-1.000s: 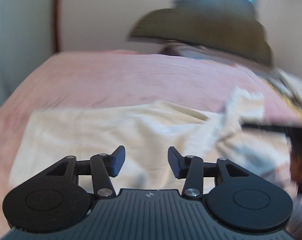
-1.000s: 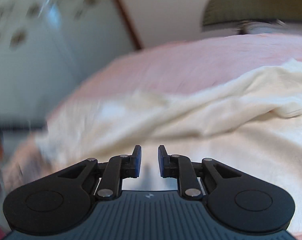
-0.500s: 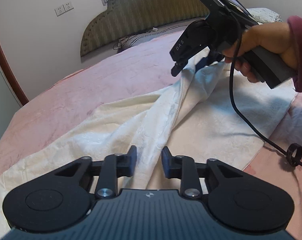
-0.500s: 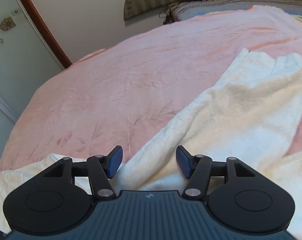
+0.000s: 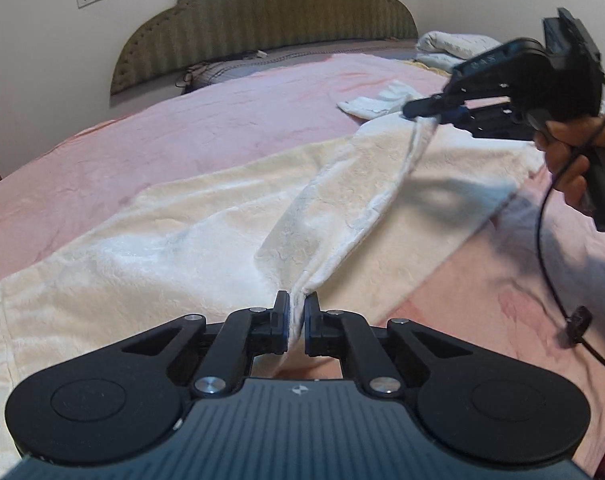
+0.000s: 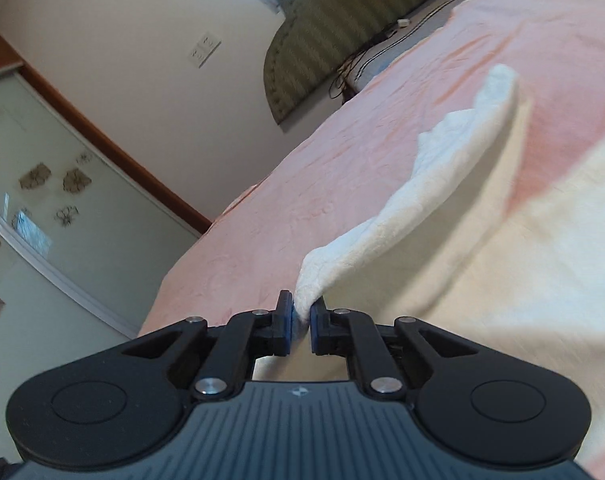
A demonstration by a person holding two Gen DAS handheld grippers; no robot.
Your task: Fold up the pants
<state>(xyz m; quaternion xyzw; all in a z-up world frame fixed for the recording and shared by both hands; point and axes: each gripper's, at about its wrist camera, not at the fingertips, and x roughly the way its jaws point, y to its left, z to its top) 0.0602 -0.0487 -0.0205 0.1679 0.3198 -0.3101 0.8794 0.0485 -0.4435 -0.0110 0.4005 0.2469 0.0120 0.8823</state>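
Cream fleece pants [image 5: 174, 248] lie spread over a pink bedspread [image 5: 230, 120]. My left gripper [image 5: 296, 312] is shut on a pinched fold of the pants' near edge, and the cloth rises in a ridge from its pads toward the far right. There my right gripper [image 5: 426, 114], held by a hand [image 5: 566, 164], is shut on the other end of that lifted edge. In the tilted right wrist view, the right gripper [image 6: 301, 318] pinches a tuft of the cream pants [image 6: 442, 168], whose raised edge runs away over the bed.
A padded green headboard [image 5: 262, 20] stands against the far wall, with folded white bedding [image 5: 450, 46] at the bed's far right. A black cable [image 5: 546, 264] hangs from the right gripper's handle. A wardrobe door [image 6: 42, 208] with flower prints is left of the bed.
Both grippers have shut on the pants' edge; earlier the cloth lay between open jaws. The right gripper moved right and lower and rolled, and the held edge now lifts off the bed.
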